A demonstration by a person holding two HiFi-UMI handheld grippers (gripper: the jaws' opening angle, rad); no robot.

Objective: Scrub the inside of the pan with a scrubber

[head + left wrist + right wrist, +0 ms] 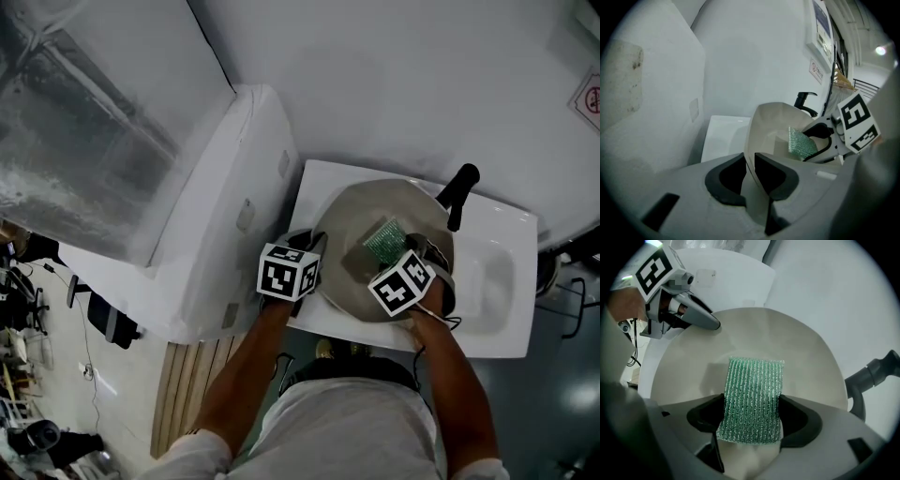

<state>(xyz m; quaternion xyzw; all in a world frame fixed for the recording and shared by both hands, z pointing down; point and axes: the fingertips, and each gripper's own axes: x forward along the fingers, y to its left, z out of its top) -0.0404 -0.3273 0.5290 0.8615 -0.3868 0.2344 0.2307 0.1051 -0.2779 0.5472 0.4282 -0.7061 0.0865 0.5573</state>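
**Scrubbing under way: pan steadied, scrubber over its floor**

The left gripper (749,176) has its jaws pinched on the near rim of the pan (356,211), with the thin wall running up between the two pads. The right gripper (752,414) has its jaws clamped on a green mesh scrubber (752,399). The scrubber's free end sticks out ahead of the jaws over the pan's pale inside. Whether it presses on the metal or hangs just above cannot be told.

By my reading this is the scrubbing step itself. The next stroke calls for downward pressure across the pan floor while the left grip resists sliding.

The pan sits on a white sink (497,272), its black handle (457,195) pointing beyond both jaws. A plain white wall (394,84) stands behind, and a white unit (216,244) lies just outside the left jaws.
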